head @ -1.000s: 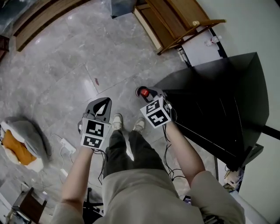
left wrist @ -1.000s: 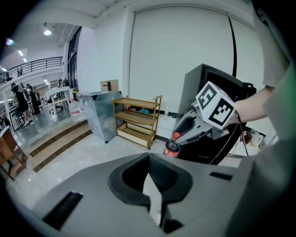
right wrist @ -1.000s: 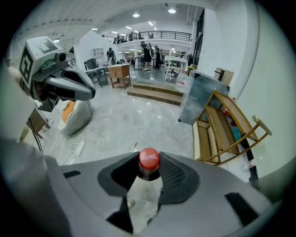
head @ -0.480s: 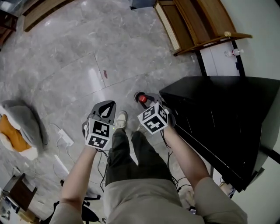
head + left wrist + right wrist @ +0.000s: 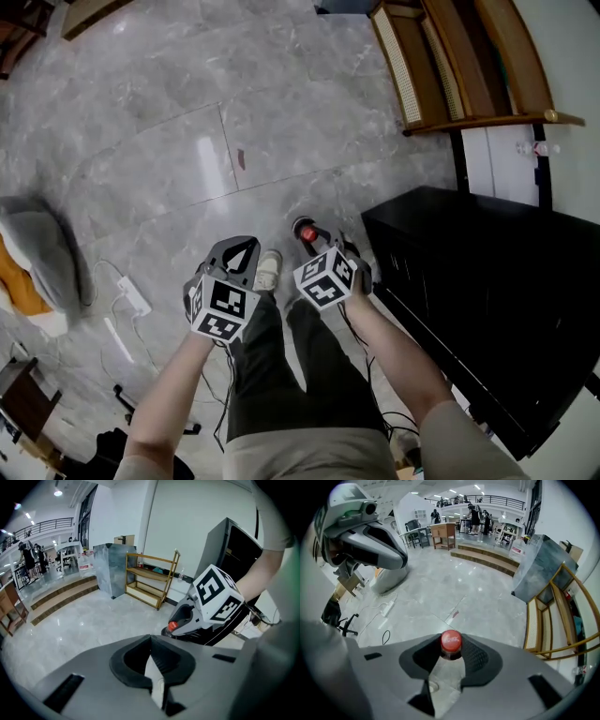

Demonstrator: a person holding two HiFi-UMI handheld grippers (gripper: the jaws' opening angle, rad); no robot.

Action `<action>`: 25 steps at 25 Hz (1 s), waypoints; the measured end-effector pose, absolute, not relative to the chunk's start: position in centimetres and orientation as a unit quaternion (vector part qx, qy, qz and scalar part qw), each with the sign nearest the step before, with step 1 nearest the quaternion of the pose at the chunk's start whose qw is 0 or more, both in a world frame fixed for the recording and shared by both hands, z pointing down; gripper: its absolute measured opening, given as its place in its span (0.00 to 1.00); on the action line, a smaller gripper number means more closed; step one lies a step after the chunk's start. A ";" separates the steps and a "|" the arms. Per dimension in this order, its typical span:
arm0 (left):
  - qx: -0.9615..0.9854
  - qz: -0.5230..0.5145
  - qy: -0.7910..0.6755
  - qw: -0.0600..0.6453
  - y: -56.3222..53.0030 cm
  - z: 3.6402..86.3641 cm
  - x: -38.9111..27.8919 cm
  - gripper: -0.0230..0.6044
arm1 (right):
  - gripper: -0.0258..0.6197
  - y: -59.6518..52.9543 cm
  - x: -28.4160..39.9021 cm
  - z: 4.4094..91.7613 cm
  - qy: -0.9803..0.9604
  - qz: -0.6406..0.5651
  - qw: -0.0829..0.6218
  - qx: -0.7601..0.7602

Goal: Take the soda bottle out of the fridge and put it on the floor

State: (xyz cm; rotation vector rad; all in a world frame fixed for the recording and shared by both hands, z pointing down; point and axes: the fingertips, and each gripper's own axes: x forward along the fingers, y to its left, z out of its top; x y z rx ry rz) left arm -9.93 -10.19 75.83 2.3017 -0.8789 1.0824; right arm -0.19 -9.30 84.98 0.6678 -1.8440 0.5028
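Right gripper view: right tongs (image 5: 451, 649) pinch the soda bottle (image 5: 450, 655), cap (image 5: 451, 641) script unreadable; left tongs (image 5: 150, 640) pressed together

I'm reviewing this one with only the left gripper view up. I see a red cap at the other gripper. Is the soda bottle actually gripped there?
Observer: Yes. The right gripper view shows the right gripper closed on the neck of the soda bottle, just under its red cap.
Operator: Where is it relative to the person?
Observer: In the head view the bottle is just ahead of the person's pale shoe.
Operator: Is anything lying nearby?
Observer: A white power strip with its cable lies on the floor, off to the person's left.
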 end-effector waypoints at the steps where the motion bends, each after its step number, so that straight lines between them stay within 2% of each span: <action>1: 0.831 0.394 -0.319 0.228 -10.1 77.0 -10.4 0.04 | 0.22 -9.3 -0.7 86.1 -0.773 0.210 0.530 0.279; 25: 0.750 0.419 -0.374 0.348 -5.8 104.3 -19.2 0.04 | 0.22 -7.1 -6.9 114.5 -0.737 0.257 0.573 0.252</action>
